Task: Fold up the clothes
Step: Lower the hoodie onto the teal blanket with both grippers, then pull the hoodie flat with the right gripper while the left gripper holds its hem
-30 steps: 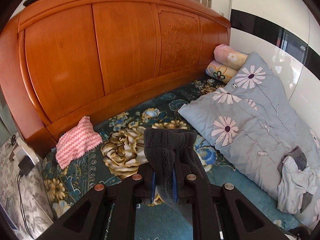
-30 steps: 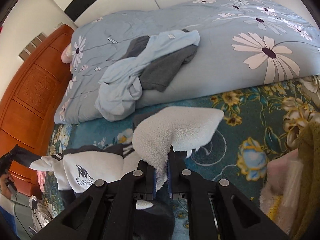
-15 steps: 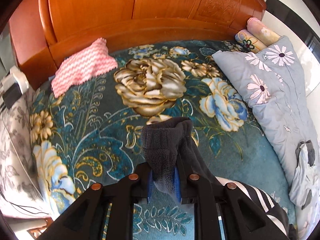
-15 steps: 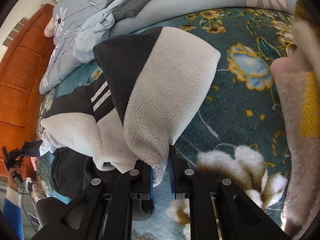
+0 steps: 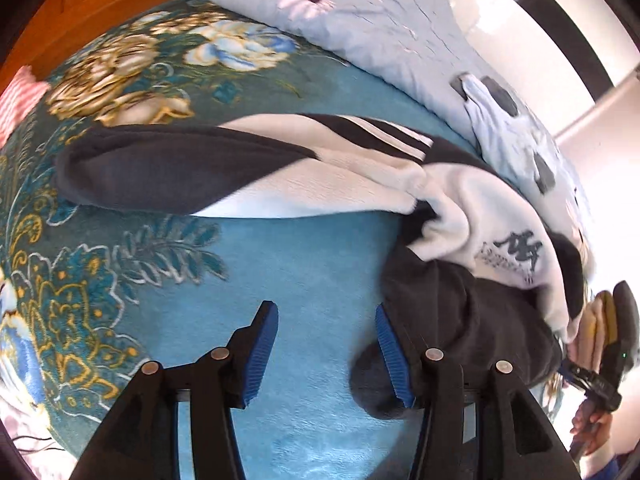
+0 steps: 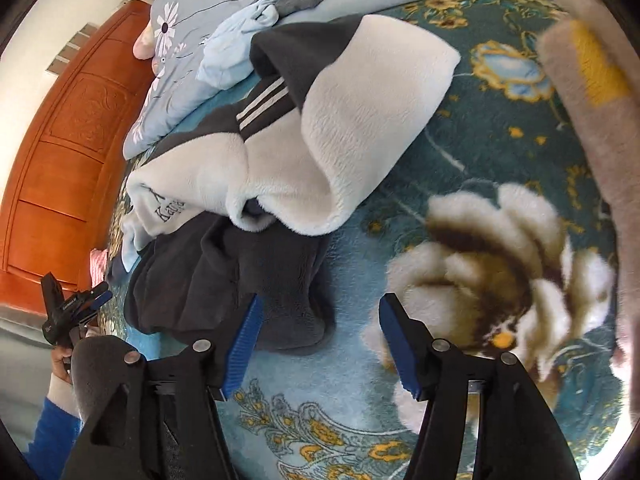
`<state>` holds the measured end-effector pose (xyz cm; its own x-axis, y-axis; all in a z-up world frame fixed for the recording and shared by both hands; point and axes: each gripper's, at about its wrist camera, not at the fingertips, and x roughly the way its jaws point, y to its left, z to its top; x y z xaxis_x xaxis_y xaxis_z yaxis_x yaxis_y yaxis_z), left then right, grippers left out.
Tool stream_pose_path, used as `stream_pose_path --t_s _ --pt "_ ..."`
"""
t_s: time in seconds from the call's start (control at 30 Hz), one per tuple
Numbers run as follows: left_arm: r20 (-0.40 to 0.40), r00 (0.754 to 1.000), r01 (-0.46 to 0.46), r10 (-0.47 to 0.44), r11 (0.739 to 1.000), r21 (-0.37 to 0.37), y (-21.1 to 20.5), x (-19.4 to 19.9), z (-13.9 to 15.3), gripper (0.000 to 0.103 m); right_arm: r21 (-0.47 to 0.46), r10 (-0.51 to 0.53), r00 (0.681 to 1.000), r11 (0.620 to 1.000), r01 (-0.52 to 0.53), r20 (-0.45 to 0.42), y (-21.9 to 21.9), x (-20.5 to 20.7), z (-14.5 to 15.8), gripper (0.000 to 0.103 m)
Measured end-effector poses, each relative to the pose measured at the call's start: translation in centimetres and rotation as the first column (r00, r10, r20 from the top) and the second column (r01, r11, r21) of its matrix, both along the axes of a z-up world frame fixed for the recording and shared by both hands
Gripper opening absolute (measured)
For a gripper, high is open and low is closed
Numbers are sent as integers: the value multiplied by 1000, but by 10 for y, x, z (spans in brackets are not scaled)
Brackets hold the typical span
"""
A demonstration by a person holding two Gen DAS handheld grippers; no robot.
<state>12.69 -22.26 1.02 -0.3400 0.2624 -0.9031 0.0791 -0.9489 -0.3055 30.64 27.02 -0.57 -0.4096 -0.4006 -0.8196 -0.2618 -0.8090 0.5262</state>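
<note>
A black-and-white fleece jacket [image 5: 304, 176] lies on the teal flowered bed cover, one sleeve stretched out to the left, its logo panel bunched at the right. In the right wrist view the same jacket [image 6: 344, 120] has its other sleeve spread up and right, the dark body crumpled below it. My left gripper [image 5: 326, 346] stands open over bare cover, its right finger against the jacket's dark hem. My right gripper [image 6: 320, 346] is open too, its left finger beside the dark body. Neither holds anything.
A grey-blue daisy duvet [image 5: 380, 28] with a pale blue and grey garment [image 5: 508, 120] on it lies beyond the jacket. A wooden headboard [image 6: 60, 152] stands at the far end. A beige and yellow fleece item [image 6: 592, 92] and a pink knit cloth [image 5: 20, 100] lie nearby.
Both grippers were shut on the jacket's sleeves; they lowered the sleeves onto the bed and opened. The jacket now lies flat on the cover.
</note>
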Motion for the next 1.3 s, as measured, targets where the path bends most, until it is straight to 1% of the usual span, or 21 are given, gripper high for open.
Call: stream_pose_path --t_s 0.13,0.23,0.37,0.47,0.6,0.63,0.73,0.8,0.87,0.97,1.03,1.1,1.17,1.23,1.3 --pt "9 1000 13 -13 1000 -8 22 -2 7 55 -51 -26 1000 998 26 -3 -9 -6 -9 62" --pt "-16 999 -32 33 999 32 22 7 22 55 -47 2 1000 999 -1 9 -15 -10 -11 62" --pt "-37 996 -85 86 996 42 19 20 45 55 -57 4 1000 998 -4 2 -16 -13 -12 62" --pt "-53 991 -123 126 991 48 16 30 62 55 -90 -9 1000 996 8 -12 -14 -19 -16 62" --pt "-109 985 -132 137 990 52 23 42 89 55 -81 0 1000 997 -1 -11 -20 -30 -16 62" --pt "-122 982 -135 142 989 64 24 45 94 55 -75 10 1000 997 -10 -10 -23 -32 -15 62" --pt "-156 975 -142 158 984 111 28 51 109 60 -54 34 999 998 -35 -11 -29 -36 -12 62" --pt "-157 972 -153 172 980 130 34 51 111 61 -55 40 999 998 -41 -18 -30 -35 -11 62" --pt "-147 972 -161 184 975 152 41 48 108 63 -73 37 999 997 -39 -27 -27 -31 -13 62" --pt "-103 979 -159 176 974 161 56 39 90 63 -109 25 999 994 -28 -32 -19 -26 -18 62" --pt "-62 984 -160 170 978 136 63 35 69 63 -134 15 999 991 -19 -31 -14 -23 -22 62" --pt "-11 985 -170 173 979 115 65 35 43 63 -154 18 999 988 -26 -50 -12 -22 -21 62" --pt "23 982 -190 188 976 104 60 39 21 63 -172 23 997 984 -35 -71 -10 -22 -20 62" --pt "55 977 -210 205 973 93 55 42 0 63 -169 42 996 984 -56 -84 -11 -22 -20 62" --pt "83 973 -223 214 968 115 51 45 -17 63 -157 62 994 985 -75 -89 -13 -24 -21 62"
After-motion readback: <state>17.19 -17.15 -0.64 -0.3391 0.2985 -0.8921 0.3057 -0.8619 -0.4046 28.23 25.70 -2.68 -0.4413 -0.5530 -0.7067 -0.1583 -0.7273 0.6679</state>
